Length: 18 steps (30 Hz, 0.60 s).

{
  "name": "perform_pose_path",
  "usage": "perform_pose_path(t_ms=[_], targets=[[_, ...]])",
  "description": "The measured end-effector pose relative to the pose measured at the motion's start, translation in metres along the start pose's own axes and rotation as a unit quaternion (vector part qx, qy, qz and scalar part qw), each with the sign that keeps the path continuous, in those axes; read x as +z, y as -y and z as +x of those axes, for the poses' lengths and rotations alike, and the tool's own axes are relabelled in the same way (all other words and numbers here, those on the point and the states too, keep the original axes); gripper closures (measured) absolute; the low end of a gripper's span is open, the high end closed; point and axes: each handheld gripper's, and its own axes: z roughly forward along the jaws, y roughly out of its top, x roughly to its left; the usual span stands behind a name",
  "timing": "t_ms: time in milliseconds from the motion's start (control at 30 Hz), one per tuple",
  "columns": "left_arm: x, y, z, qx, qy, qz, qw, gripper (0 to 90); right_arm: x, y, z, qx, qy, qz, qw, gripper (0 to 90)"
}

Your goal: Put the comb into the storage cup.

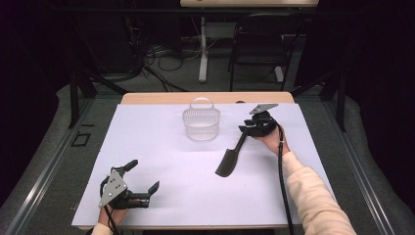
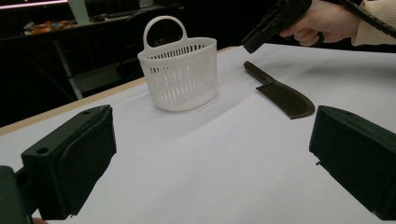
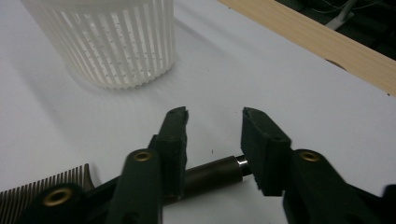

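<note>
We had the right gripper (image 3: 215, 128) straddling the comb (image 1: 229, 159) handle, jaws apart, not yet clamped. Comb lay flat on the white sheet (image 1: 161, 161), near the basket (image 1: 201, 123). Left gripper (image 1: 142, 178) sat spread, idle. Likely next: clamp, lift.

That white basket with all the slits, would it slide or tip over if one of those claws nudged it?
The white basket looks like thin slotted plastic and seems empty, so it is probably very light and would likely slide on the smooth white table cover. A push high up, near its handle, might tip it, though its base looks fairly wide.
</note>
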Motion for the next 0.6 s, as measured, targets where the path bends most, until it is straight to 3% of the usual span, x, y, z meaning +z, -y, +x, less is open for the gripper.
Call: perform_pose_path(t_ms=[33, 167, 600], targets=[[0.000, 0.000, 0.000, 0.000, 0.000, 0.000, 1.0000, 0.4, 0.002, -0.001, 0.000, -0.006, 0.000, 0.005, 1.0000, 75.9], [0.000, 0.000, 0.000, 0.000, 0.001, 0.001, 1.0000, 0.5, 0.011, -0.001, 0.000, -0.030, 0.015, 0.025, 0.9991, 86.2], [0.001, 0.000, 0.000, 0.000, 0.003, 0.003, 1.0000, 0.6, 0.028, -0.002, 0.001, -0.057, 0.042, 0.071, 0.9949, 90.0]])
